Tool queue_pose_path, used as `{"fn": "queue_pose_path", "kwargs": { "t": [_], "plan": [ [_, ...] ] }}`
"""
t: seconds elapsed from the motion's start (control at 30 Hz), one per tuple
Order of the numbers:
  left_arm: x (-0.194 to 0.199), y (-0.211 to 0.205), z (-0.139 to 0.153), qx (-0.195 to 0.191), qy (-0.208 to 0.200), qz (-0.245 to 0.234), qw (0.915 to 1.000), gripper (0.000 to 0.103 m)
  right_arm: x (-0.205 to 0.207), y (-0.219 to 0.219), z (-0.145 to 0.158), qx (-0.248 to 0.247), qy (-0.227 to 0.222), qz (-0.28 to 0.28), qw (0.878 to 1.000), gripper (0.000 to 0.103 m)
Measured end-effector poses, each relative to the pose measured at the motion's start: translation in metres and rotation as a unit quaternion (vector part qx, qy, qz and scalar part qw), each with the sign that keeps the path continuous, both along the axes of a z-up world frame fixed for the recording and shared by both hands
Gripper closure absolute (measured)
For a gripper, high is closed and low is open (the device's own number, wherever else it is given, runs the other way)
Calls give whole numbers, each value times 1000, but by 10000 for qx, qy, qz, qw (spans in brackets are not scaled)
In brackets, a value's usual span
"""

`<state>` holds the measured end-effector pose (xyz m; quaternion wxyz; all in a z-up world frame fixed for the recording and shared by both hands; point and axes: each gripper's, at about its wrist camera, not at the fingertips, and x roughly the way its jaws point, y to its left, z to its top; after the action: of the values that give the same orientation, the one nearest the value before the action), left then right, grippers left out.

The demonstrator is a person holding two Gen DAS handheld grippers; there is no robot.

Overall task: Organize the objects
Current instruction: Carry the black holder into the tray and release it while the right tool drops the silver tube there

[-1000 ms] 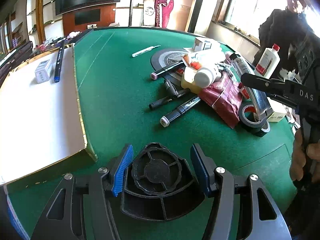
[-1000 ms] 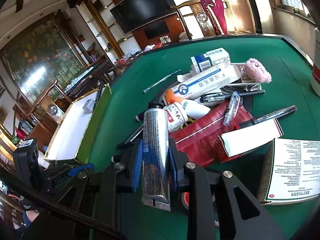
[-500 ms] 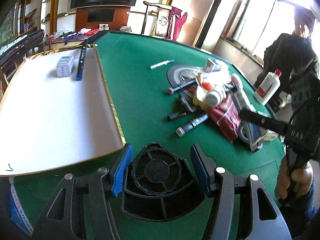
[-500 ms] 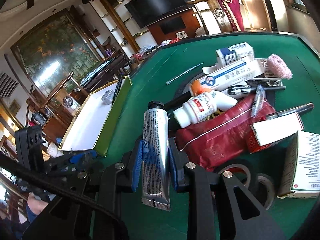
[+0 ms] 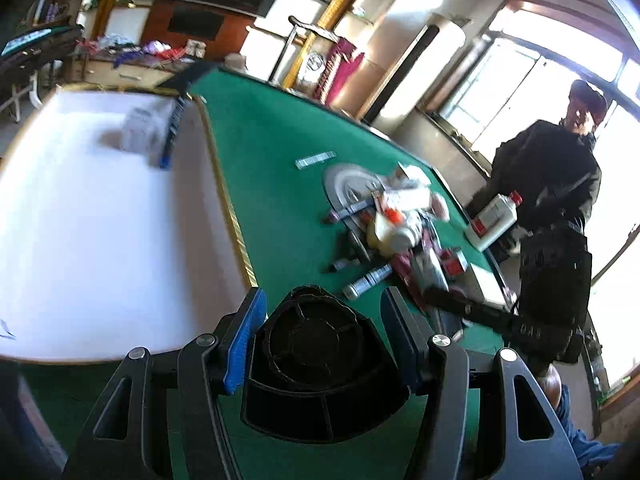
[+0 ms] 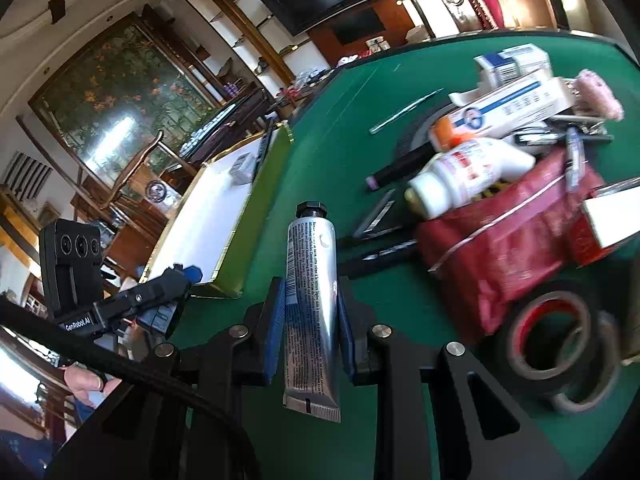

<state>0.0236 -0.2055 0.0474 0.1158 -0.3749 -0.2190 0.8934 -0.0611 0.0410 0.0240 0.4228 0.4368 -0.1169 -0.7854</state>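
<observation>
right gripper [image 6: 310,316] is clamped on silver tube [image 6: 311,300], bottom centre | tube upright in frame, black cap up, crimp down | left gripper [image 5: 322,340] is spread, nothing gripped

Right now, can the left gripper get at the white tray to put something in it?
Probably yes. The left gripper hangs open at the near edge of the white tray, whose floor is mostly bare, and nothing stands between them.

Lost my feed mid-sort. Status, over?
Right tongs shut on silver tube. Left tongs open, empty. White tray ahead-left, path over green felt unblocked.
</observation>
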Motion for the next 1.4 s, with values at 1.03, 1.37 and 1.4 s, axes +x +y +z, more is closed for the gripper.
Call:
{"fn": "queue_pose_path", "kwargs": {
  "t": [1.03,1.37,1.4],
  "plan": [
    [-123,-174,2,-897,-816,1048,9871,49,-160,-257,39,901,65,-64,9959,81],
    [-129,-185,-5,-920,-838,1023,9869,49,-212,-314,26,1533,487,-241,9867,81],
    [-129,-185,-5,-943,-838,1012,9868,49,-214,-317,26,1563,500,-228,9862,81]
  ]
}}
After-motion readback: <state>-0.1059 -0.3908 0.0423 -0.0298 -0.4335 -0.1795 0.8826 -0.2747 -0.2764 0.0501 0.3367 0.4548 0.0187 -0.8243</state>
